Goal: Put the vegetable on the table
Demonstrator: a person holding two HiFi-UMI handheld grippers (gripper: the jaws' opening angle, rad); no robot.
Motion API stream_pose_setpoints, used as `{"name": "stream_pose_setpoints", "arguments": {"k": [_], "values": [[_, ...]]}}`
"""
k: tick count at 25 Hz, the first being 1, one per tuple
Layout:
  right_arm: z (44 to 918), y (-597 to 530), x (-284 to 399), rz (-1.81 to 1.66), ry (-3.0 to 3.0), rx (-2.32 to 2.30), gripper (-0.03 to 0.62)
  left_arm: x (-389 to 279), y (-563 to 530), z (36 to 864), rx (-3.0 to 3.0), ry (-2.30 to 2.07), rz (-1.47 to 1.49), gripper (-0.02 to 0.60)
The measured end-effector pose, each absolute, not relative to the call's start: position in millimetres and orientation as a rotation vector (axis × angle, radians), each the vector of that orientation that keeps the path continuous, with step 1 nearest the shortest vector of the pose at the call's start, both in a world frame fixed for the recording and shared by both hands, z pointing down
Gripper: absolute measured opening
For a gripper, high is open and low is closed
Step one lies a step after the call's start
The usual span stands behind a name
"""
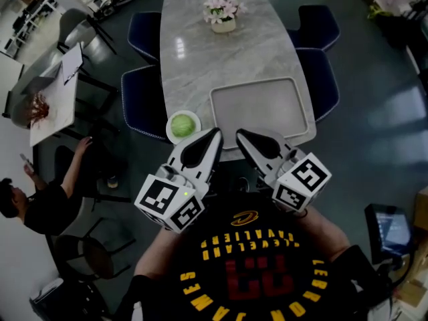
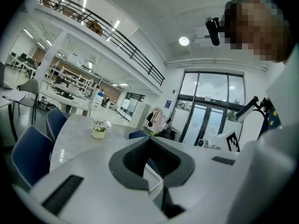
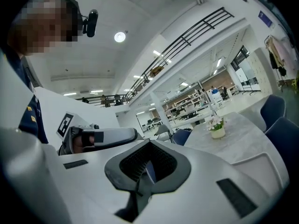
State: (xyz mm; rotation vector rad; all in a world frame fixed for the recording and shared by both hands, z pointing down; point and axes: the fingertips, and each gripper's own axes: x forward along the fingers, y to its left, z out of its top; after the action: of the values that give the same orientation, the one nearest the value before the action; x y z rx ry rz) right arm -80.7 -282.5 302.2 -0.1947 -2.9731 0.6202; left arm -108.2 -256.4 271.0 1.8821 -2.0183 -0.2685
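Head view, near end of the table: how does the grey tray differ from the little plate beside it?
The tray is rectangular with rounded corners; the plate is round. The tray is grey and far larger; the plate is white and small. The tray's visible part is bare; the plate holds a green vegetable. Both lie on the marble table, side by side at its near end.

Table [image 1: 200, 59], marble top: bare and open between the tray [image 1: 261, 105] and the flower pot [image 1: 223, 24], which stands well beyond the tray. Tray bed bare. Obstacle just left of the tray's near corner: green vegetable [image 1: 183, 125] in a white dish [image 1: 168, 132]. Blue chairs [image 1: 142, 102] flank the table left and right of the tray.
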Motion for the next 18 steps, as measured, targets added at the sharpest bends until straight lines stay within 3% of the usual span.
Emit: {"name": "stream_pose_setpoints", "arguments": {"k": [18], "values": [[322.1, -274.1, -59.6, 0.711, -3.01, -0.08, 0.005, -78.6, -251.9, 314.3, 1.866, -1.947, -0.047, 0.0]]}}
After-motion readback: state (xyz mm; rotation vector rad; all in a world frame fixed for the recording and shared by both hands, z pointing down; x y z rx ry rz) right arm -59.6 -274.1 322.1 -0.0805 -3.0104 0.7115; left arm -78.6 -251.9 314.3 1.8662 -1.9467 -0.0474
